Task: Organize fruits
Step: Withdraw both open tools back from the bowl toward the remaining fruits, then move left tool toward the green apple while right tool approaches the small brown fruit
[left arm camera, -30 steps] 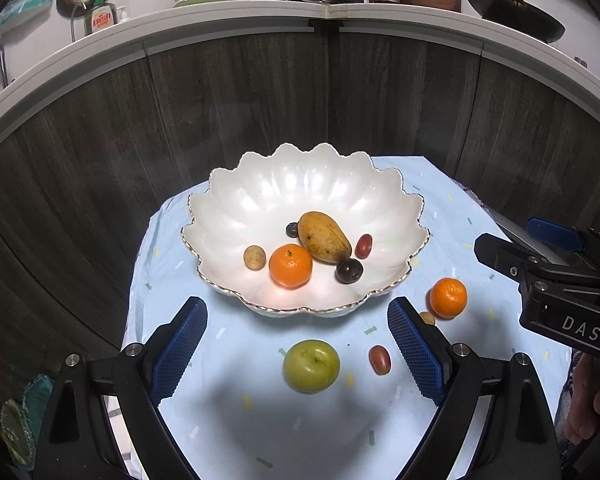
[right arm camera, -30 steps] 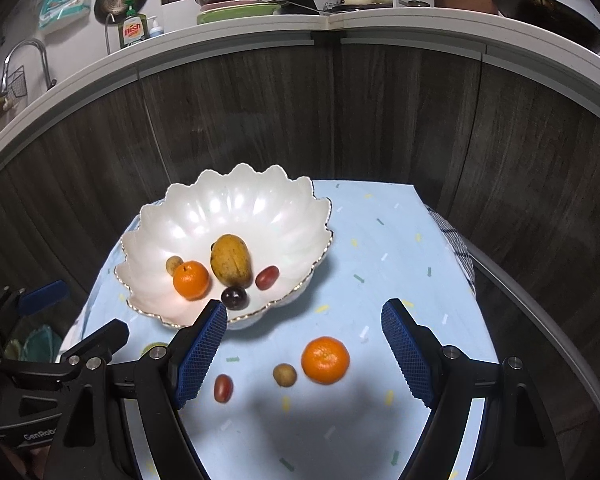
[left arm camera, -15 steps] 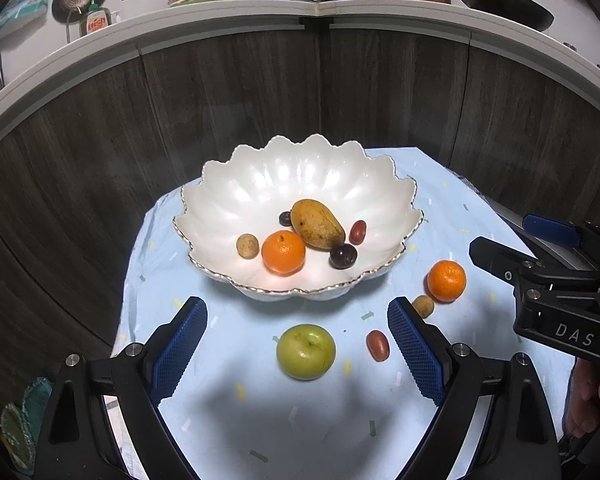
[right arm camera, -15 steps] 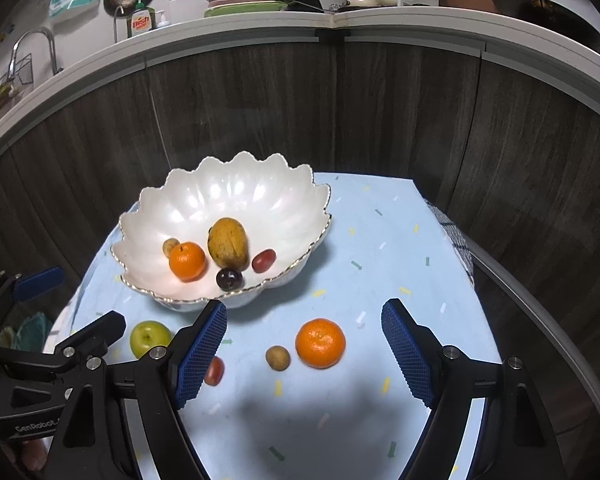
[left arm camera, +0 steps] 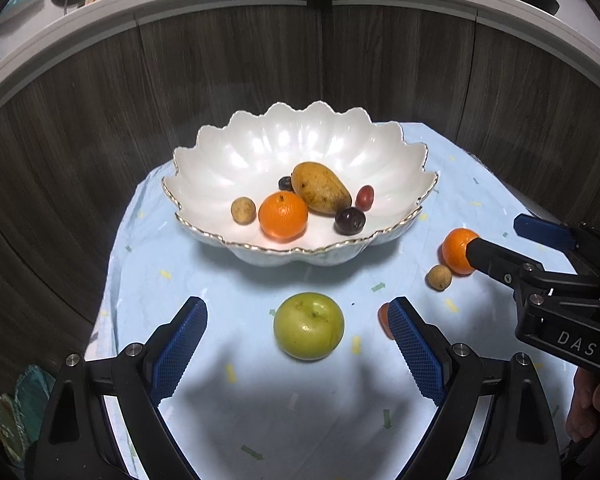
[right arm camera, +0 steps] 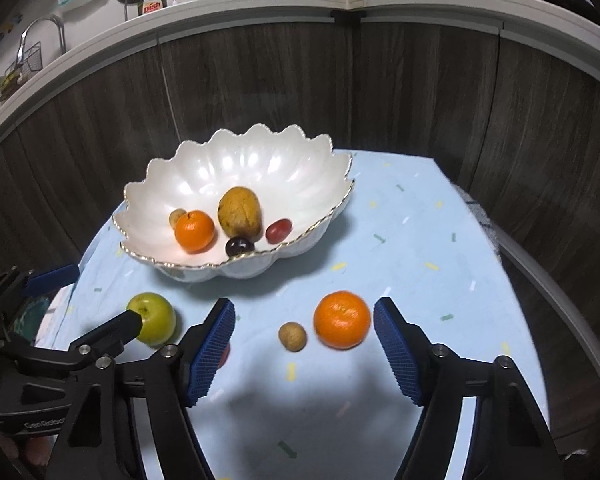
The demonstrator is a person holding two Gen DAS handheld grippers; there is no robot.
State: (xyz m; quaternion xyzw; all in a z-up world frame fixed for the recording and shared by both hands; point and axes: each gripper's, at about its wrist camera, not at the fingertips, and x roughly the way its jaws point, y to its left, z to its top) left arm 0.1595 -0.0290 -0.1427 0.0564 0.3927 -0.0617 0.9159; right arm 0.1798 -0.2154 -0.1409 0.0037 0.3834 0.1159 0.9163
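Left hand-held gripper (left arm camera: 296, 344) spread wide, nothing pinched; green apple (left arm camera: 309, 326) sits on the blue cloth (left arm camera: 220, 420) between its blue pads, touching neither. Red grape (left arm camera: 384, 316) just beside the right pad, partly hidden by it.

Right hand-held gripper (right arm camera: 304, 350) is closing, pads not pressing anything yet; orange (right arm camera: 342, 319) lies between them, close to the right pad at 3 o'clock, and a small brown fruit (right arm camera: 292, 336) just at 9 o'clock of the orange, also between the pads.

White scalloped bowl (left arm camera: 260, 152) at 12 o'clock of the apple, on the cloth. Inside: mango (left arm camera: 321, 188), a second orange (left arm camera: 283, 215) touching it at 7 o'clock, a small tan fruit (left arm camera: 243, 210) at 9 o'clock of that orange, dark plum (left arm camera: 350, 221), red grape (left arm camera: 365, 196), dark berry (left arm camera: 285, 183) behind the mango.

From the left wrist view the right hand-held gripper comes in at 3 o'clock, its tip overlapping the loose orange. Dark wood panels (left arm camera: 100, 120) behind, with a cluttered counter (right arm camera: 260, 4) on top.
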